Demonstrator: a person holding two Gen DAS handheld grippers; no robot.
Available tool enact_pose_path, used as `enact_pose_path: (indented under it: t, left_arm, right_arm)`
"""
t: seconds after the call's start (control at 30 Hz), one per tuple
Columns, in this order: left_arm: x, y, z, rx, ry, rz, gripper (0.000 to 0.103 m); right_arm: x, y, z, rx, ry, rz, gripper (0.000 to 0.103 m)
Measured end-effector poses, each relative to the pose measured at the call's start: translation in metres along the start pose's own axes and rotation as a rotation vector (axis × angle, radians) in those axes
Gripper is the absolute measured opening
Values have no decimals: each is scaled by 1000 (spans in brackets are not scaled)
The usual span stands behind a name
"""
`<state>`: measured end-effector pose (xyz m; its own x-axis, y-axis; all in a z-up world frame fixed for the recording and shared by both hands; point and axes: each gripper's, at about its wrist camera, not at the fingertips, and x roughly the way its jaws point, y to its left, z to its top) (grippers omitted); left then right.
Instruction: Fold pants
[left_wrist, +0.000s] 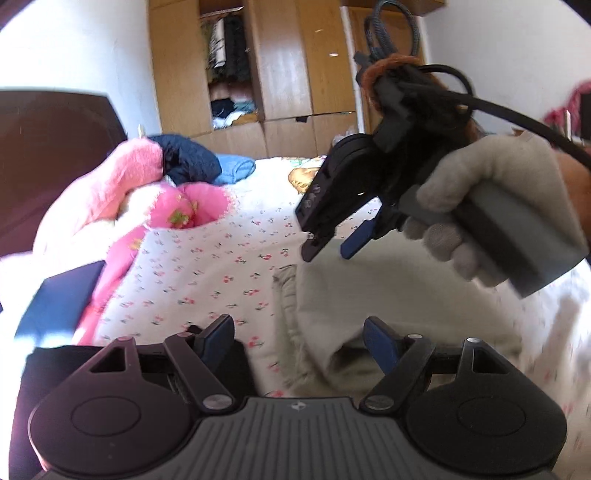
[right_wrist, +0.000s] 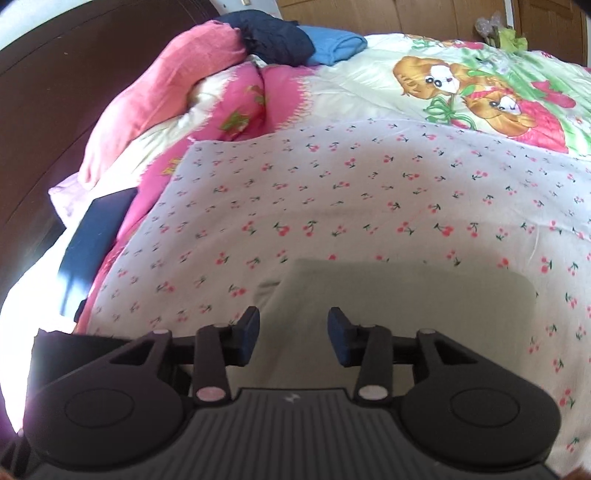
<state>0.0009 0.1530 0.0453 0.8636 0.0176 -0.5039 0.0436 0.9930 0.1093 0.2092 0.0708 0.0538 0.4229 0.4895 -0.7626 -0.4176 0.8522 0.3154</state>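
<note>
While both pairs of jaws stand apart, nothing is gripped. The left gripper (left_wrist: 299, 341) is spread wide above the folded beige pants (left_wrist: 369, 314), empty. The right gripper (right_wrist: 292, 334), held by a gloved hand (left_wrist: 476, 218), is parted about halfway over the same pants (right_wrist: 399, 295), its pads clear of the cloth. The pants are laid flat on a cherry-print sheet (right_wrist: 332, 192); their long axis cannot be told.

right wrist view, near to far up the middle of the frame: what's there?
right gripper → cream pants → cherry-print sheet → pink quilt → navy garment
</note>
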Motion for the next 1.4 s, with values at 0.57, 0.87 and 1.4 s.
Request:
enact_pose_path:
  t: [0.57, 0.87, 1.4]
  left_arm:
    - [12, 8, -5, -178, 98, -46, 26]
    - [27, 19, -25, -203, 188, -2, 36]
    - [11, -12, 6, 30, -6, 40, 65]
  right_arm:
    - [8, 20, 11, -127, -3, 3, 6]
    - [57, 32, -10, -157, 10, -3, 16]
    - [-32, -18, -45, -130, -103, 39, 40]
